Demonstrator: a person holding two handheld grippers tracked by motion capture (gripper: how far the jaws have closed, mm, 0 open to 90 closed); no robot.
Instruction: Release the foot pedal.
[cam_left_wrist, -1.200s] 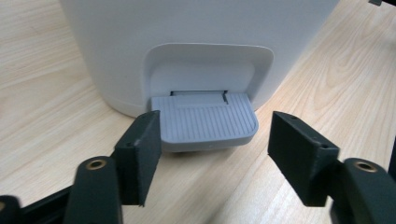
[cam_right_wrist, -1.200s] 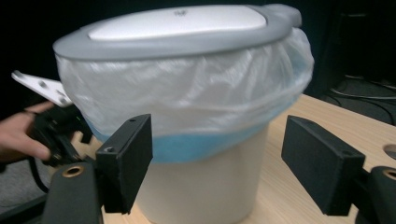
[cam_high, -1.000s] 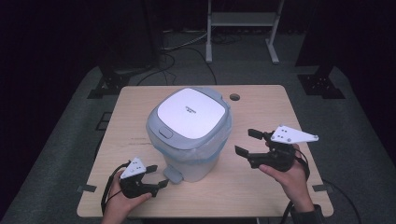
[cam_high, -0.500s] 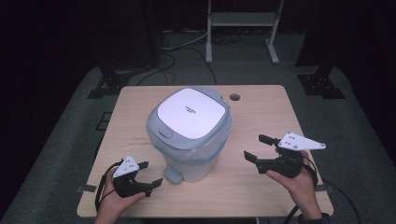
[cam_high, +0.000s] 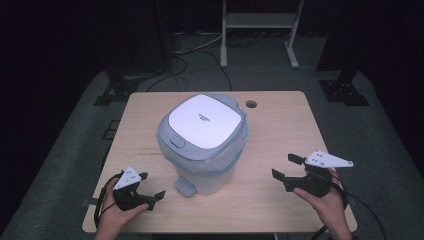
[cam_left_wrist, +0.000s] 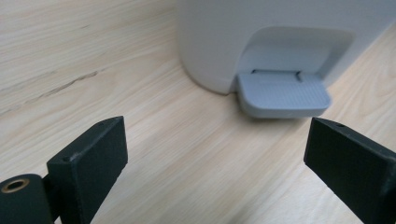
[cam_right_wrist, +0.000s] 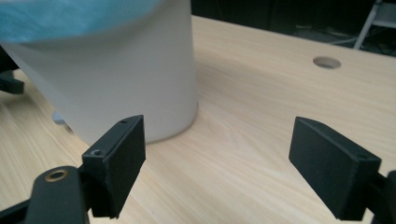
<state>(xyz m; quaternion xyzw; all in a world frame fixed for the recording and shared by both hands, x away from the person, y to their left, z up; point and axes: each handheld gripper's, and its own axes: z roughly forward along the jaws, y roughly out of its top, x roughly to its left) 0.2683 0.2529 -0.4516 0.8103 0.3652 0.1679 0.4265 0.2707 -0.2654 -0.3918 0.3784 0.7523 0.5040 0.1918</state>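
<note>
You held the left gripper (cam_high: 145, 189) and right gripper (cam_high: 290, 170) wide and empty on either side of the lidded pedal bin (cam_high: 202, 142) at mid-table, seemingly poised near its pedal (cam_left_wrist: 282, 95).

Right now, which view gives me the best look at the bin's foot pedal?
The left gripper view: the foot pedal sits close and unobstructed between the open fingers, its ribbed top clear. The high view shows it small at the bin's base. The right gripper view catches a blurred sliver behind the bin.
</note>
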